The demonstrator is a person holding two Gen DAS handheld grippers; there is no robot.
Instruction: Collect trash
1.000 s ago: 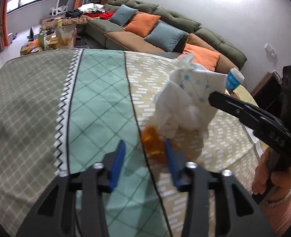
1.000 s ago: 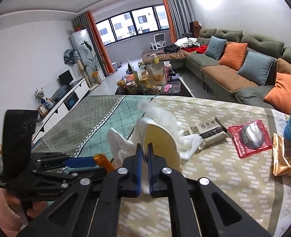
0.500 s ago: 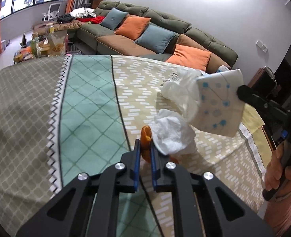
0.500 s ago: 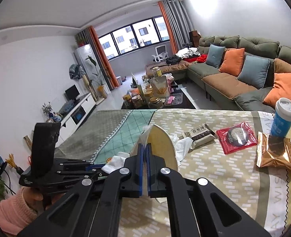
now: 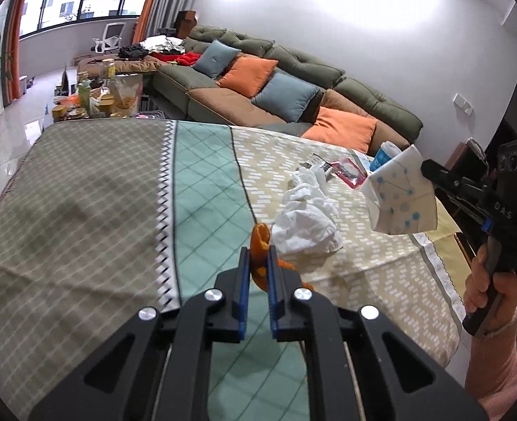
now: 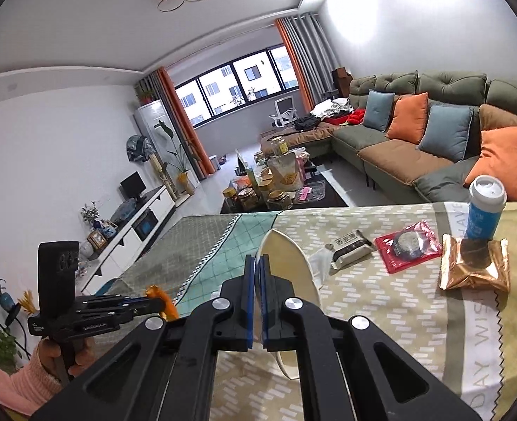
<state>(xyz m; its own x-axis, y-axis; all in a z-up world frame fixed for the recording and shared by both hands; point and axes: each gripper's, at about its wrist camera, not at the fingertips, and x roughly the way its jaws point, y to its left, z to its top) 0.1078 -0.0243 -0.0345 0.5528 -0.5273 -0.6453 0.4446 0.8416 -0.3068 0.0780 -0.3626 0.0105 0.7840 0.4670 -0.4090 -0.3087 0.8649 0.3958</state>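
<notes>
My left gripper (image 5: 258, 263) is shut on a piece of orange peel (image 5: 260, 245), held a little above the patterned tablecloth (image 5: 118, 210). Just right of it, crumpled white tissue (image 5: 307, 217) lies on the cloth. My right gripper (image 6: 258, 270) is shut on a flattened white paper cup with blue dots (image 6: 290, 273), raised off the table. In the left wrist view that cup (image 5: 402, 203) hangs at the right from the right gripper (image 5: 425, 170). The right wrist view shows the left gripper (image 6: 153, 301) with the peel (image 6: 160, 298) at lower left.
Further along the table lie a black-and-white wrapper (image 6: 351, 247), a red packet (image 6: 407, 249), a gold foil packet (image 6: 474, 266) and an upright blue cup with a white lid (image 6: 483, 210). A sofa (image 6: 416, 161) and a cluttered coffee table (image 6: 276, 189) stand beyond the table.
The left jaws closed on the orange peel and lifted it clear of the tissue. The right gripper carried the paper cup up and to the right, leaving the tissue on the cloth.
</notes>
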